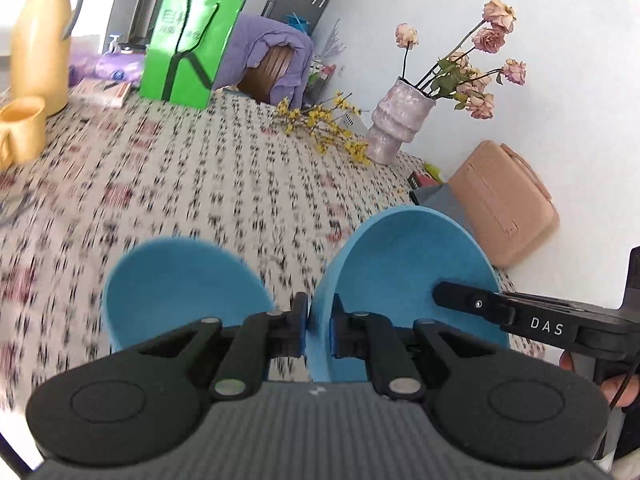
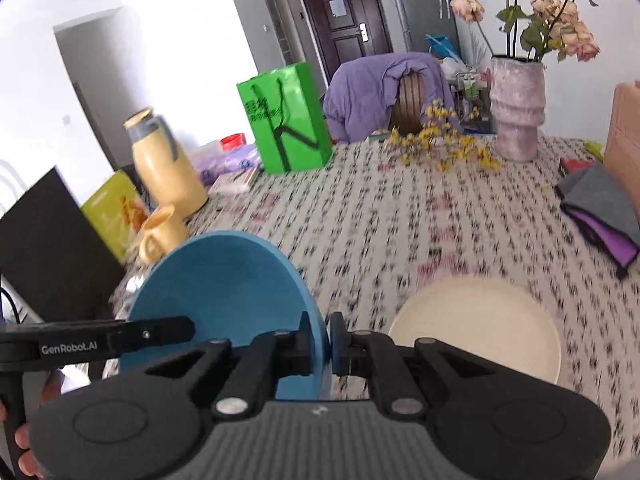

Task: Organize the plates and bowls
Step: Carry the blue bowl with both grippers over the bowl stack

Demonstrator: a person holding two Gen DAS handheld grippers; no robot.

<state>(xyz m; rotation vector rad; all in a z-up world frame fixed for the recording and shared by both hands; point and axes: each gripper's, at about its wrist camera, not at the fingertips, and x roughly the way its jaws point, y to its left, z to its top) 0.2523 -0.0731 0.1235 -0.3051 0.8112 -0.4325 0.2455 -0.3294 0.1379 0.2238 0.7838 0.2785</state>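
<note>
Right now my left gripper (image 1: 319, 330) fingers pinch the rim of a blue plate (image 1: 404, 280), my right gripper (image 2: 321, 340) pinches another blue plate (image 2: 224, 292), both tilted above the table (image 2: 400, 220), left of the cream plate (image 2: 480, 320).
</note>
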